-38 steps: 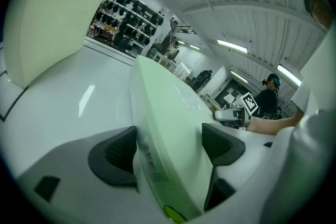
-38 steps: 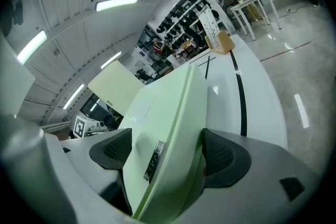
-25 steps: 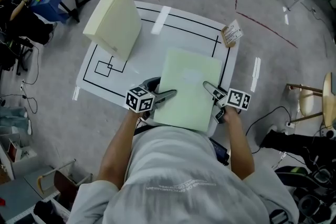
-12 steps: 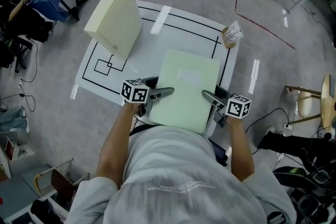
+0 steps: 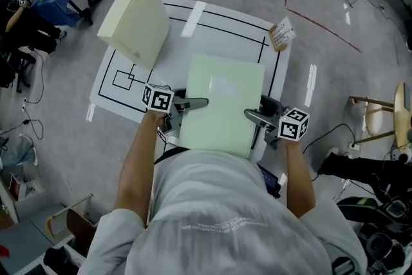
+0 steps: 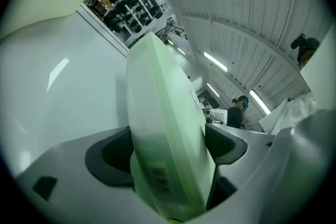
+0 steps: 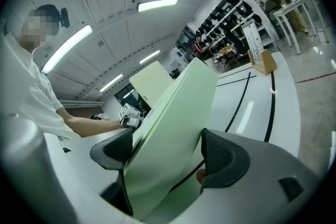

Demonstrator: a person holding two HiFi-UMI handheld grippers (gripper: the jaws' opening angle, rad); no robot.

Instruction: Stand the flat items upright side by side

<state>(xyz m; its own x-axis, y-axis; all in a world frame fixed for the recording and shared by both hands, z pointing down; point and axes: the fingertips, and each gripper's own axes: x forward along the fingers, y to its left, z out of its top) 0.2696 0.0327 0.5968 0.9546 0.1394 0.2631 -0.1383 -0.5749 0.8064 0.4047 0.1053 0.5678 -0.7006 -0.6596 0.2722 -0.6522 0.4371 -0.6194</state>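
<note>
Head view, left to right. At the far left corner of the white, black-lined surface (image 5: pixel 219 35) a cream flat item (image 5: pixel 132 16) stands upright on its edge, well apart from the rest. Near the front edge, the left claw (image 5: pixel 196 102) reaches in from the left onto the left edge of a pale green flat item (image 5: pixel 222 103). This item is tilted above the surface, its broad face turned up toward the camera; whether any edge touches the surface cannot be told.

Left gripper view: the green item (image 6: pixel 163 113) fills the gap of the left claw (image 6: pixel 168 149). The jaws have just been opening and stand wide, both pads against the item's faces.

The right claw (image 5: pixel 253 115) meets the item's right edge. Right gripper view: the item (image 7: pixel 173 123) sits slantwise in the right claw (image 7: pixel 168 152), gripped at a wide setting. The cream item (image 7: pixel 149 78) shows behind it.

At the far right corner stands a small card holder (image 5: pixel 281 34).
</note>
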